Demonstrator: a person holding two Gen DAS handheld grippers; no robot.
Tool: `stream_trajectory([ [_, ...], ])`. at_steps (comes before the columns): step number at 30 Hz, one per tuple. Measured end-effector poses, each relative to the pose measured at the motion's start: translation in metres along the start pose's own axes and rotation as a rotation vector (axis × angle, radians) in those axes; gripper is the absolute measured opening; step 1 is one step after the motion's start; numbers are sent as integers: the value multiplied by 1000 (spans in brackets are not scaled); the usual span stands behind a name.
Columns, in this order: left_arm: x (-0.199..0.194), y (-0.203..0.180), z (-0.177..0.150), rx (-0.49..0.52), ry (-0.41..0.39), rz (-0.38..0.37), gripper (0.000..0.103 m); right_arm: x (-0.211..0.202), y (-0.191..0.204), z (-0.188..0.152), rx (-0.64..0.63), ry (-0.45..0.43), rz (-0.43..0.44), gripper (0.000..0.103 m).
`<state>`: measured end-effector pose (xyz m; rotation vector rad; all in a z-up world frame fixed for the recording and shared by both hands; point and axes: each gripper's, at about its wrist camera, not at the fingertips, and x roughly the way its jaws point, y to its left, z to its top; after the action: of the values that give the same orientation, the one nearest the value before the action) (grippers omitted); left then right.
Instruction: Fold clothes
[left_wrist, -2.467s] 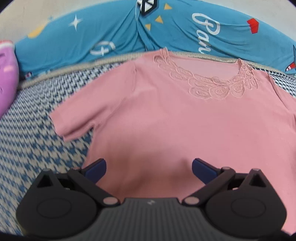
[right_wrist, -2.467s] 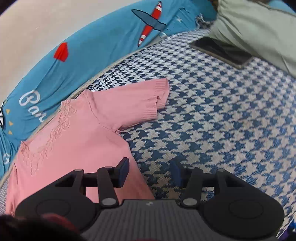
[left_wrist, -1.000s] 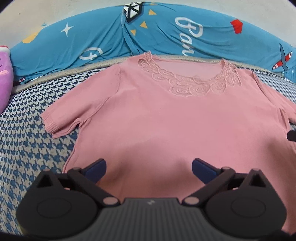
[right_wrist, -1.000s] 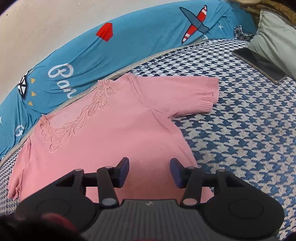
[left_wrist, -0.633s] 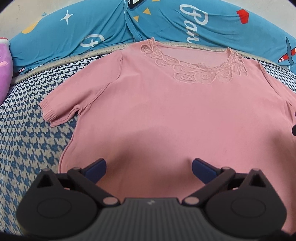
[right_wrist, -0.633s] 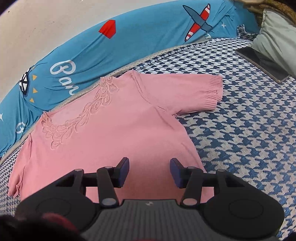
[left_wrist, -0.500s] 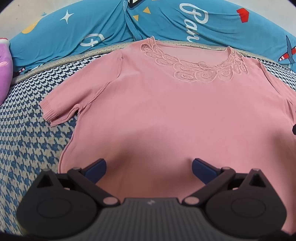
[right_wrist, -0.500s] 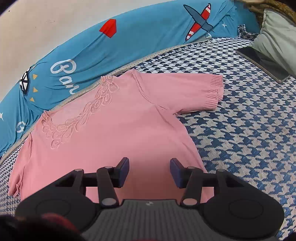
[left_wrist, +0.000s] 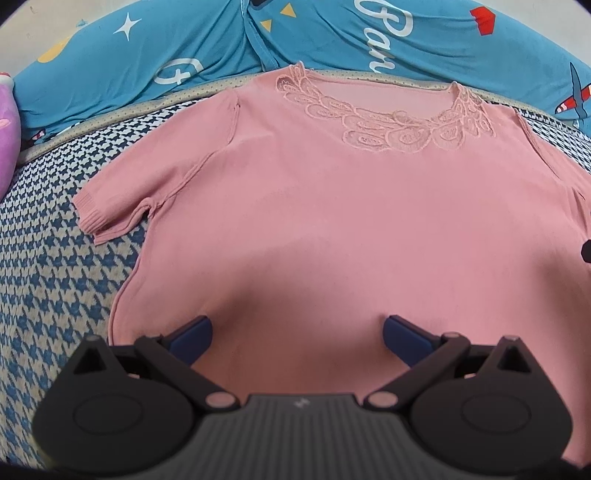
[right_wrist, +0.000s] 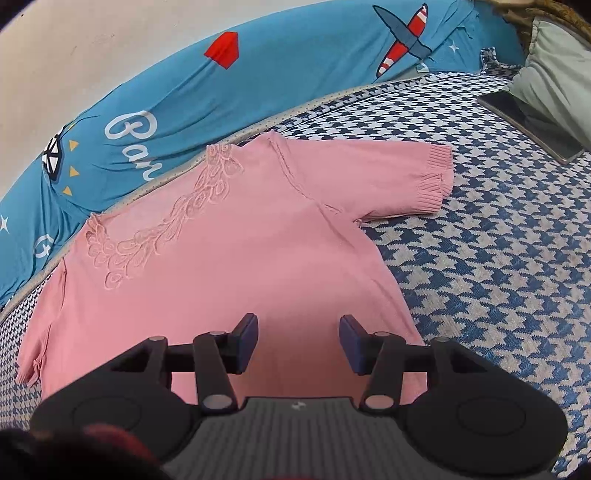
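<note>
Blue pads tip both pairs of fingers, and nothing is between them: the left gripper (left_wrist: 297, 334) stands wide apart over the lower body of the shirt (left_wrist: 332, 221), and the right gripper (right_wrist: 298, 341) is about half open over the same lower part, nearer to the right side seam. From both, the shirt lies forward and below, spread flat and face up on the bed (right_wrist: 498, 277), with its long axis running away from the fingers, hem near and lace neckline (left_wrist: 388, 125) far, against the blue bolster (left_wrist: 147, 55). I judge that each hand is nearer to its own side, the left to the left sleeve (left_wrist: 122, 199) and the right to the right sleeve (right_wrist: 413, 181). The hem itself is hidden under the gripper bodies in both views, so I cannot tell whether the fingers touch the cloth. The right sleeve is cut off in the left view. A dark phone (right_wrist: 532, 122) lies well apart, by a grey pillow (right_wrist: 557, 70).
</note>
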<state>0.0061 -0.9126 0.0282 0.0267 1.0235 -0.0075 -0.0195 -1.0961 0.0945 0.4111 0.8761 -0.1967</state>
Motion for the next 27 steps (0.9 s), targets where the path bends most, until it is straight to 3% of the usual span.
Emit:
stream_trajectory([
  [13,6,0,0,-15,6,-14,103,10,5,-4,-6,72,-15,49],
  [27,9,-5,1,-4,7,-8,103,12,7,-5,-56,78,-22,50],
])
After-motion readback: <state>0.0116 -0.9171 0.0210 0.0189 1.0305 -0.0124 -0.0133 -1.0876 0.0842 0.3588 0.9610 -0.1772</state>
